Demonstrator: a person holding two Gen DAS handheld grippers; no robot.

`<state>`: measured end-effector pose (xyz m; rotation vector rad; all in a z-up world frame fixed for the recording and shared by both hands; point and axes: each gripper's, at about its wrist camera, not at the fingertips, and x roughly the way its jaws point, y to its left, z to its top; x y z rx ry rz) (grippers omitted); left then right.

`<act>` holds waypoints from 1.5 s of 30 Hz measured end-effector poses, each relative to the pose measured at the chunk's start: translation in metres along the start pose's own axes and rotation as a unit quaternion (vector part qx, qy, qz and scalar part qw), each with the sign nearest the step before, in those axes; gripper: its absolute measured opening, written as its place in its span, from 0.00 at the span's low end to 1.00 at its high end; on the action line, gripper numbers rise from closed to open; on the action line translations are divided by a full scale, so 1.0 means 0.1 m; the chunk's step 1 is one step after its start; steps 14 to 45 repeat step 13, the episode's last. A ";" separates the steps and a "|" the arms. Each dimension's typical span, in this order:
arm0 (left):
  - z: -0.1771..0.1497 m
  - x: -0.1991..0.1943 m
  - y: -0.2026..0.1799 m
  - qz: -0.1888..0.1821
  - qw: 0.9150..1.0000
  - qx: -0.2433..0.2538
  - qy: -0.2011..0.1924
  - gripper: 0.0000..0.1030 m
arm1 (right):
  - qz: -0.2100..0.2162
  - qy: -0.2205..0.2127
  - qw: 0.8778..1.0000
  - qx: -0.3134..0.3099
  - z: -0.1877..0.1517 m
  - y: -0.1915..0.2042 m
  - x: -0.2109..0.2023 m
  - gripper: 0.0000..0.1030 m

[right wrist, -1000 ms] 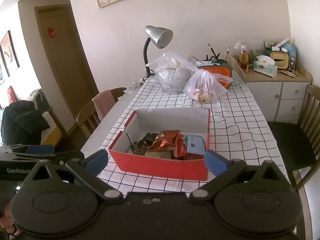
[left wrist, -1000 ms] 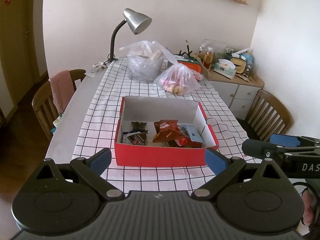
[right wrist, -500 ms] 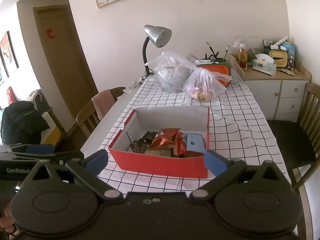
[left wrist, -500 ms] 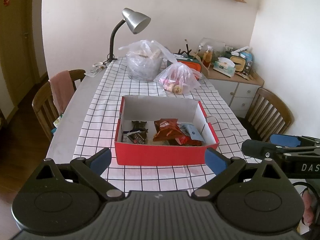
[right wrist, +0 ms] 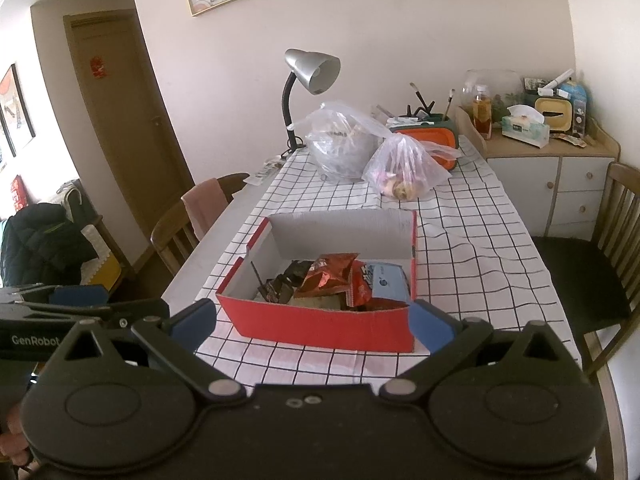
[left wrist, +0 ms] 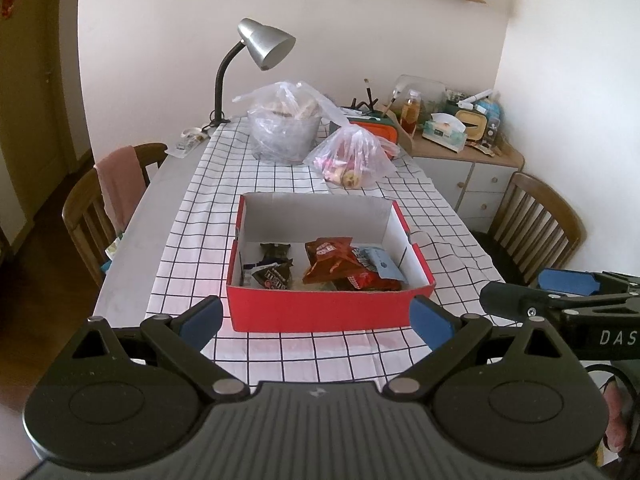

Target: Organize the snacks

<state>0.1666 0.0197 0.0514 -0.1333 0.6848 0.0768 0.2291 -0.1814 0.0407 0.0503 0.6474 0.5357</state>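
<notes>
A red cardboard box with white inner walls sits on the checked tablecloth and shows in the right wrist view too. Inside lie several snack packets: an orange-red bag, dark wrappers and a blue-and-white pack. My left gripper is open and empty, held back from the box's near wall. My right gripper is open and empty, also short of the box. Each gripper shows at the edge of the other's view.
Two clear plastic bags with food and a grey desk lamp stand at the table's far end. Wooden chairs flank the table. A cluttered sideboard is at the back right.
Both grippers have drawn back and risen slightly, so the box looks a little farther away. Jaws stay open; nothing in the box has moved.
</notes>
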 end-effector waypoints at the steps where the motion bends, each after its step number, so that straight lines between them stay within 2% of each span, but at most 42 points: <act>1: 0.00 0.00 0.00 0.001 1.000 0.000 0.000 0.97 | 0.000 0.000 1.000 0.001 0.00 -0.01 0.00 1.00; 13: -0.09 -0.12 0.00 -0.007 1.000 0.012 0.001 0.97 | -0.015 -0.004 1.000 0.017 -0.14 0.02 -0.14 1.00; 45: -0.09 -0.12 0.00 -0.007 1.000 0.012 0.001 0.97 | -0.015 -0.004 1.000 0.017 -0.14 0.02 -0.14 1.00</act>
